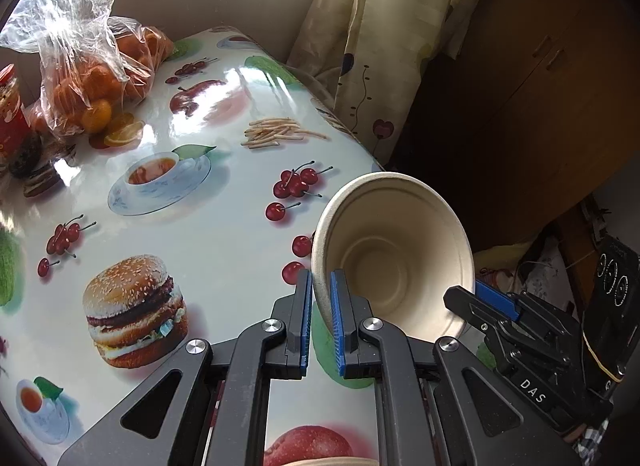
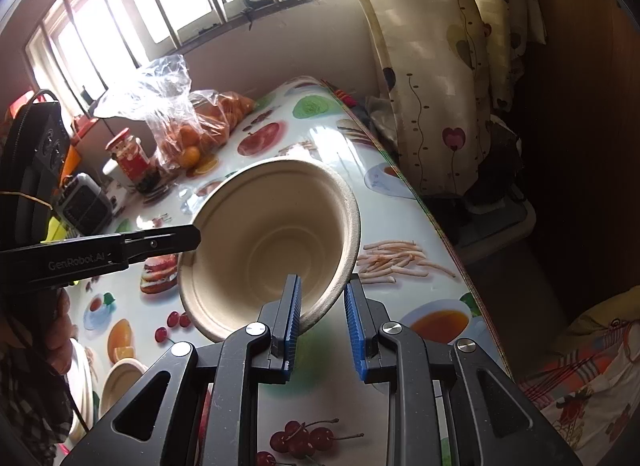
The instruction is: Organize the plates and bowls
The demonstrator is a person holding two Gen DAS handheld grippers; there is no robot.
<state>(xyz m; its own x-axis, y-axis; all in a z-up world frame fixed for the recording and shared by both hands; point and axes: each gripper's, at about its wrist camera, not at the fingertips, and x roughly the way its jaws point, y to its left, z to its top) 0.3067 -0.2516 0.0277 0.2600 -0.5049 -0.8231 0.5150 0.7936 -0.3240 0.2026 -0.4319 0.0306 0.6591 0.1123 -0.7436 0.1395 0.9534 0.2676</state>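
Note:
A beige paper bowl (image 1: pixel 394 250) hangs tilted above the right part of the table, its mouth facing the cameras. My left gripper (image 1: pixel 323 318) is shut on its left rim, with the rim pinched between the blue pads. My right gripper (image 2: pixel 323 316) is shut on the opposite rim of the bowl (image 2: pixel 272 242), one pad inside and one outside. In the left wrist view the right gripper (image 1: pixel 474 298) reaches in from the right. The left gripper (image 2: pixel 196 240) enters the right wrist view from the left. A second bowl (image 2: pixel 122 374) and stacked plates (image 2: pixel 78 382) rest near the table's front left.
The fruit-print tablecloth (image 1: pixel 208 225) covers the table. A plastic bag of oranges (image 1: pixel 92 85) and a red jar (image 1: pixel 10 113) stand at the back left. A curtain (image 1: pixel 360 65) hangs just past the table's right edge (image 2: pixel 436 225), and a small grey appliance (image 2: pixel 82 203) sits at the left.

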